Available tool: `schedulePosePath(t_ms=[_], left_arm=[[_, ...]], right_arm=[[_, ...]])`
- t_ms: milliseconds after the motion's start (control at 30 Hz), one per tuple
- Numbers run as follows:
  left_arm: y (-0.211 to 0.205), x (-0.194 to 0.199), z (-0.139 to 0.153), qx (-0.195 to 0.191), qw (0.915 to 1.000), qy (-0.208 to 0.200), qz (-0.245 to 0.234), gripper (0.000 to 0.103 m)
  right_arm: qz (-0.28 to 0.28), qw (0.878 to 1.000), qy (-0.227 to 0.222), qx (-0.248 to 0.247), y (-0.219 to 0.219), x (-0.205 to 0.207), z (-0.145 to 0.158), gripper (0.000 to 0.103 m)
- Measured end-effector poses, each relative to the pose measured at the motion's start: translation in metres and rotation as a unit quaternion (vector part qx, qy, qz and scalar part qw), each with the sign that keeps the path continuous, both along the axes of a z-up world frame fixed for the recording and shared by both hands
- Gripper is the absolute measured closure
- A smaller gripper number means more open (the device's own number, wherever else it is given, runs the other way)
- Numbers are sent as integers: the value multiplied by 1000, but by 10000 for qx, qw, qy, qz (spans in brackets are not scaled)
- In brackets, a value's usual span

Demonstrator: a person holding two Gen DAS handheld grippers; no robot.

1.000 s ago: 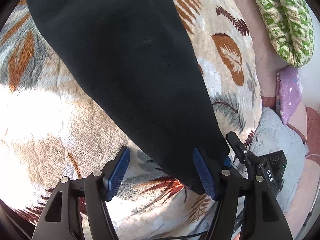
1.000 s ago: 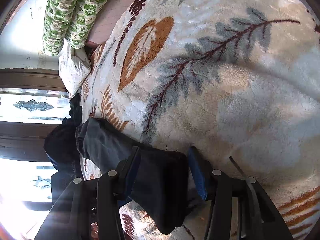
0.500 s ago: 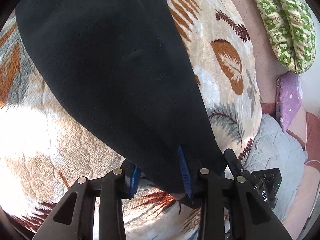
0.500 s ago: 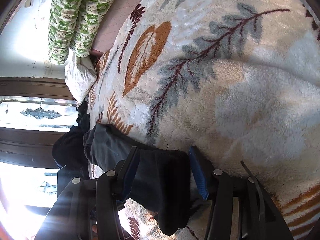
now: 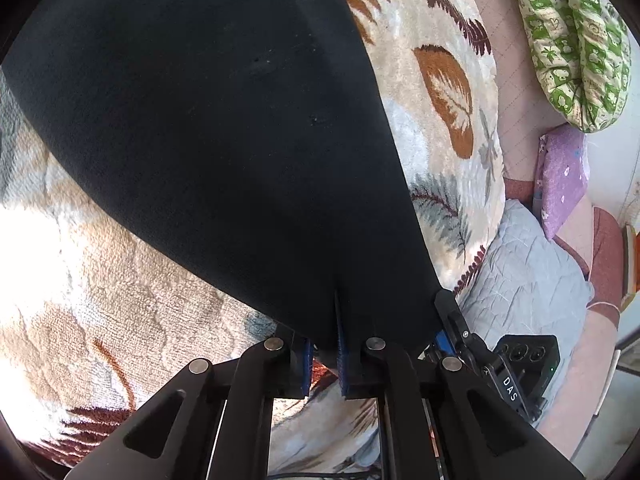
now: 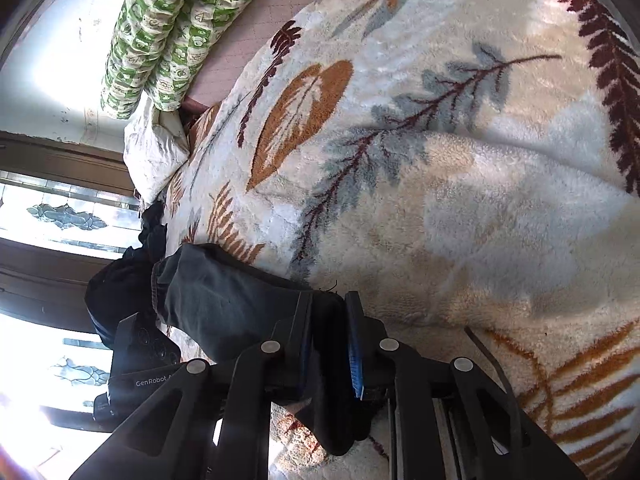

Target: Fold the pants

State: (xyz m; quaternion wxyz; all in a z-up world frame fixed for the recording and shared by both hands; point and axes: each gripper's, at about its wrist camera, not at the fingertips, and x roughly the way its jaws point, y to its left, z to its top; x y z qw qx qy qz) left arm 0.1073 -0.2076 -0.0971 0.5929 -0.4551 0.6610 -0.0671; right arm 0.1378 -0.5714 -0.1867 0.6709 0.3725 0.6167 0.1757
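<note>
The black pants (image 5: 224,128) lie spread on a leaf-patterned fleece blanket (image 5: 448,128). My left gripper (image 5: 322,354) is shut on the near edge of the pants, with the cloth pinched between its blue pads. In the right wrist view the pants (image 6: 224,300) show as a dark bunched band running left. My right gripper (image 6: 330,336) is shut on another edge of them, and a fold of cloth hangs down between its fingers. The other gripper's body (image 6: 140,356) shows at the lower left.
The blanket (image 6: 460,160) covers a bed. A green patterned quilt roll (image 5: 576,36) lies at the far side, also in the right wrist view (image 6: 172,28). A purple pillow (image 5: 562,176) and a grey quilted pad (image 5: 524,272) lie at the right. A window (image 6: 52,216) is at the left.
Both grippers have closed from open onto the edges of the pants. The left gripper has moved forward over the cloth.
</note>
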Motion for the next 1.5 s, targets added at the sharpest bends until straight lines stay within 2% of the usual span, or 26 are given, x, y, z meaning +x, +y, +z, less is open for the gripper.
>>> schedulePosePath(t_ms=[467,733,933,1233,1500], left_arm=[[51,3,24,-558,9983,-187,15,96],[96,7,40,-816,9958,-303,282,96],[133,8,44,-931,9935,-319,577,96],[185,5,32,-1072,9890,-148,1008,96],[238,-4,11,-1163,9834,159,1383,96]], right_arm=[[-9,9988,-214,-448,24,10,55,88],[46,9980,-404,-482,56,25,88,88],[214,9976,-517,-412,96,40,105,88],[400,9981,-470,-11,173,64,97,88],[534,9978,-172,351,244,80,58,88]])
